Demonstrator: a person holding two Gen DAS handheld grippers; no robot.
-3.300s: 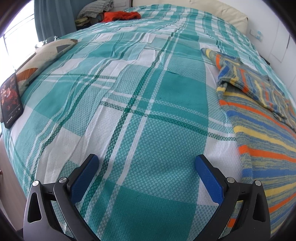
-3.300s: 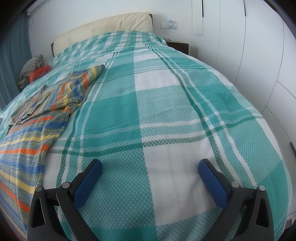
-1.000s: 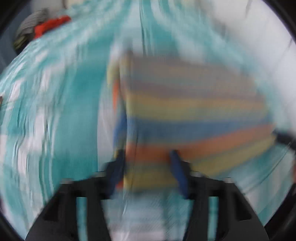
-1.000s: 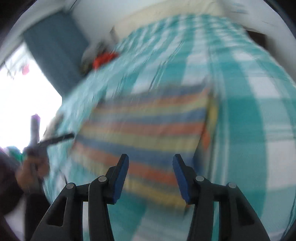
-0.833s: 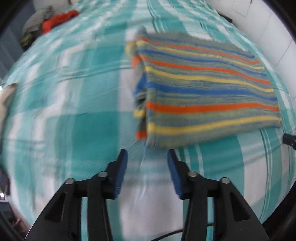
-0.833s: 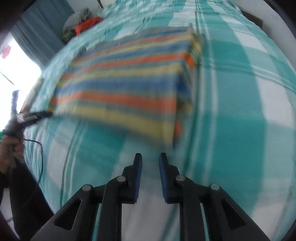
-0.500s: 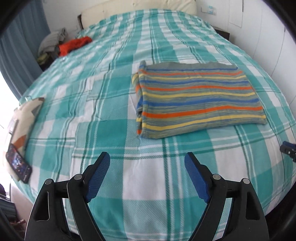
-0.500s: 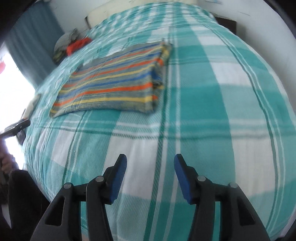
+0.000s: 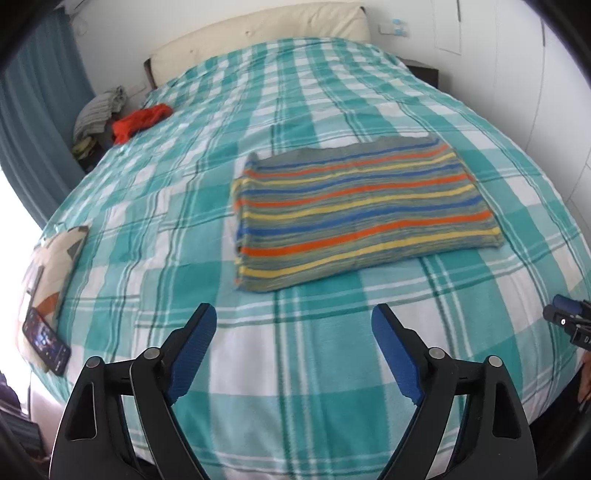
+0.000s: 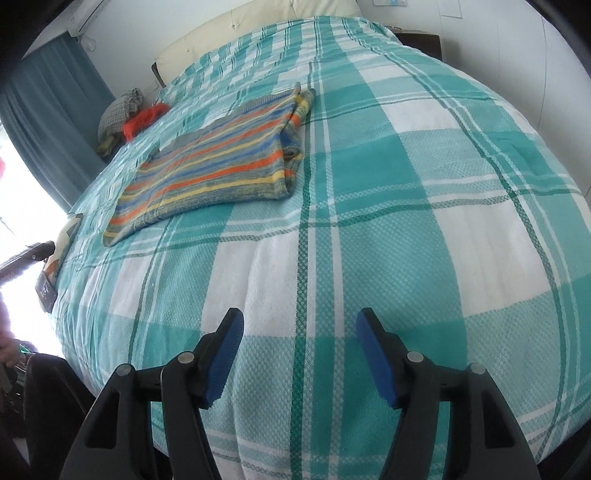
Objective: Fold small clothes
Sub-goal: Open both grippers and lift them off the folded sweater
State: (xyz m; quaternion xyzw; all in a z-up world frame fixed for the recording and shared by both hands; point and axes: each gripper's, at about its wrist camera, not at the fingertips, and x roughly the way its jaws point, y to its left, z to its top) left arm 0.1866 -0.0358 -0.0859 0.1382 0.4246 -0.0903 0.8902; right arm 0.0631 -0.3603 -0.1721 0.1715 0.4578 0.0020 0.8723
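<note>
A striped garment [image 9: 362, 210] in orange, yellow, blue and grey lies folded flat into a rectangle in the middle of the bed [image 9: 295, 347]. My left gripper [image 9: 293, 343] hovers over the near bedspread, short of the garment's front edge, its jaws opening wide with nothing between them. In the right wrist view the same garment [image 10: 218, 162] lies far off to the upper left. My right gripper [image 10: 299, 347] hangs above bare bedspread [image 10: 406, 221], jaws opening, nothing between them. The right gripper's tip [image 9: 565, 314] shows at the left view's right edge.
A phone [image 9: 46, 341] lies on a patterned cushion [image 9: 51, 258] at the bed's left edge. Red cloth [image 9: 142, 120] and grey clothes [image 9: 98, 112] are piled at the far left by the teal curtain [image 9: 33, 122]. A cream headboard [image 9: 266, 29] and white cupboards bound the bed.
Both grippers let go of the striped garment, pulled back toward the near bed edge and spread their jaws. The garment, blurred and close before, now lies folded and still.
</note>
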